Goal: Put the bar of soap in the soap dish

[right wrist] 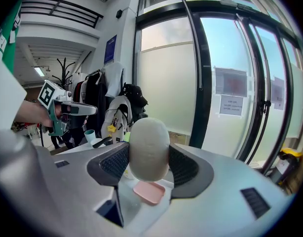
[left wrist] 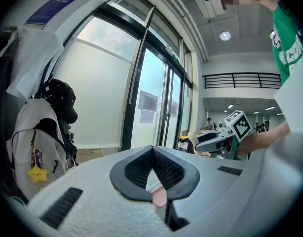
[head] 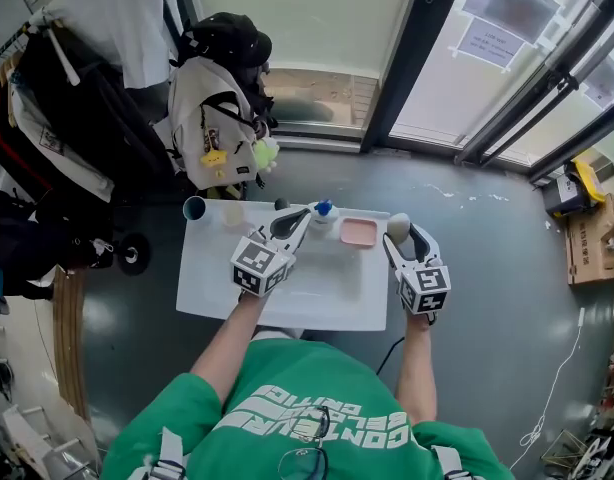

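Observation:
In the right gripper view, the whitish oval bar of soap (right wrist: 149,149) stands upright between the black pads, with my right gripper (right wrist: 149,163) shut on it. The pink soap dish (right wrist: 149,193) lies empty just below and beyond the soap. In the head view the dish (head: 358,232) sits at the far middle of the white table (head: 327,303), and the soap (head: 397,227) hangs off its right side in the right gripper (head: 399,234). My left gripper (head: 292,224) is left of the dish, its jaws together and holding nothing. The left gripper view shows its tips (left wrist: 152,151) meeting, with a sliver of the dish (left wrist: 160,197) below.
A teal cup (head: 194,208) stands on the table's far left corner. A small blue-topped object (head: 324,209) and a dark object (head: 281,205) sit at the far edge. A coat rack with a backpack (head: 215,128) stands behind the table, and glass doors run along the back.

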The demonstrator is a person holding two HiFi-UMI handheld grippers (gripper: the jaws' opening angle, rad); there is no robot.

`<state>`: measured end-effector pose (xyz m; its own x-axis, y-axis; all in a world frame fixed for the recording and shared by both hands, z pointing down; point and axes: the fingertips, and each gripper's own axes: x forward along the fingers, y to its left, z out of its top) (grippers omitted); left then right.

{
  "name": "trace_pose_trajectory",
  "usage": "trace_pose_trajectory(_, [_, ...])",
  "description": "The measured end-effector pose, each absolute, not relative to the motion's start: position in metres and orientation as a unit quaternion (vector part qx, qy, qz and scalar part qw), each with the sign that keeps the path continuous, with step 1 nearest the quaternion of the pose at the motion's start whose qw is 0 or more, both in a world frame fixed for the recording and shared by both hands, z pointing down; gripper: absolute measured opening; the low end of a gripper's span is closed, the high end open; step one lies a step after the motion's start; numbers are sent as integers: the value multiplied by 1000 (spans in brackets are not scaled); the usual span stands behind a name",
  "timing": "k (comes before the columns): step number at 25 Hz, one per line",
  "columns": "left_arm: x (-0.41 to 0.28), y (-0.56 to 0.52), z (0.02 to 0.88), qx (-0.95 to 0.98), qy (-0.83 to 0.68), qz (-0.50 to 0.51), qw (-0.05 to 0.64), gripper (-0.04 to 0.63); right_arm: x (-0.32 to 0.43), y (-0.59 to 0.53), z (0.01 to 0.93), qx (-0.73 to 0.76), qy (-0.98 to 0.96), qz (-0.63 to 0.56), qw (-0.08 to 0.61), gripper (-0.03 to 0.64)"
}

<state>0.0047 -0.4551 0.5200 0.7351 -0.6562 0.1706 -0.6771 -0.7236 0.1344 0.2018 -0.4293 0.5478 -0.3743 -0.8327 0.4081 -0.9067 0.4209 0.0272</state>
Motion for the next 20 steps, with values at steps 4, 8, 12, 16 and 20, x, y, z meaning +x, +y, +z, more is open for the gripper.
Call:
trace_pose_trajectory(4, [9, -454, 537, 927, -356, 65, 102, 8, 197, -437, 567, 518, -825, 108, 200, 250])
trace_pose_trajectory(8, [16, -448, 556, 929, -343, 77, 115, 8, 192, -444, 590, 503, -828, 119, 219, 250])
trace_pose_trajectory(12, [20, -449, 571, 929, -337, 85, 130, 8, 187, -451, 616, 484, -829, 131, 248, 250])
trace_pose_trajectory(16, [24, -449, 584, 929, -331, 89, 142, 8, 186, -456, 644, 468, -827, 143, 276, 250])
trace_pose_trajectory(20, [34, -445, 597, 931, -314, 94, 160, 8, 184, -462, 670, 455, -824, 157, 298, 250])
